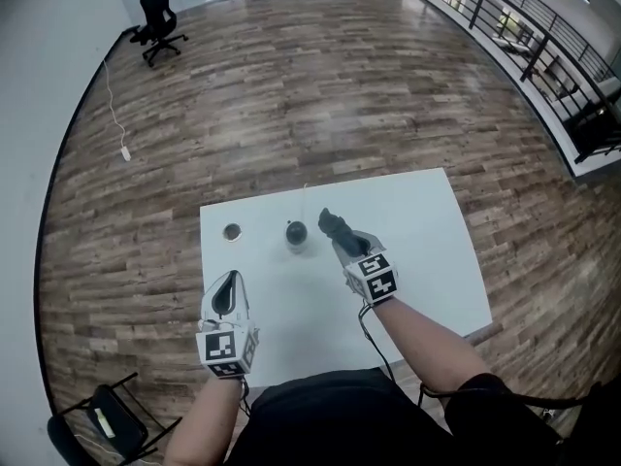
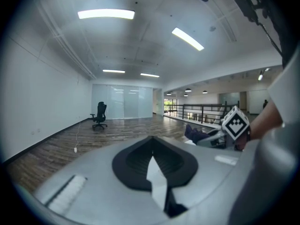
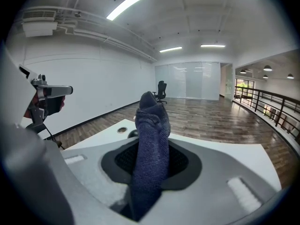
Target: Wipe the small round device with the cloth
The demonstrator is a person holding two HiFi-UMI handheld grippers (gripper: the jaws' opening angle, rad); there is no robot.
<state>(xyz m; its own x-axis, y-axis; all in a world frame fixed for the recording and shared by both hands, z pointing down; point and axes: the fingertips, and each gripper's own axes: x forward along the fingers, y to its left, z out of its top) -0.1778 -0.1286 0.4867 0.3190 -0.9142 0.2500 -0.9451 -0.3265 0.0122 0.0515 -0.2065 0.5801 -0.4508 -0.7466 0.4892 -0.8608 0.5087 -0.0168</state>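
Observation:
The small round device [image 1: 296, 232] is dark and stands near the middle of the white table [image 1: 427, 260]; the right gripper view shows its edge [image 3: 132, 133] just left of the cloth. My right gripper [image 1: 342, 242] hovers close to the device's right, shut on a dark blue cloth [image 1: 333, 225] that sticks up out of the jaws [image 3: 152, 125]. My left gripper [image 1: 230, 282] hangs over the table's front left, well short of the device; its jaws [image 2: 152, 149] meet at the tips with nothing in them. The cloth [image 2: 193, 132] also shows in the left gripper view.
A small round ring [image 1: 231, 232] lies on the table left of the device. A black office chair [image 1: 158, 22] stands far back on the wooden floor. A railing [image 1: 543, 37] runs along the right. A dark folding seat [image 1: 102, 420] sits by the table's near left corner.

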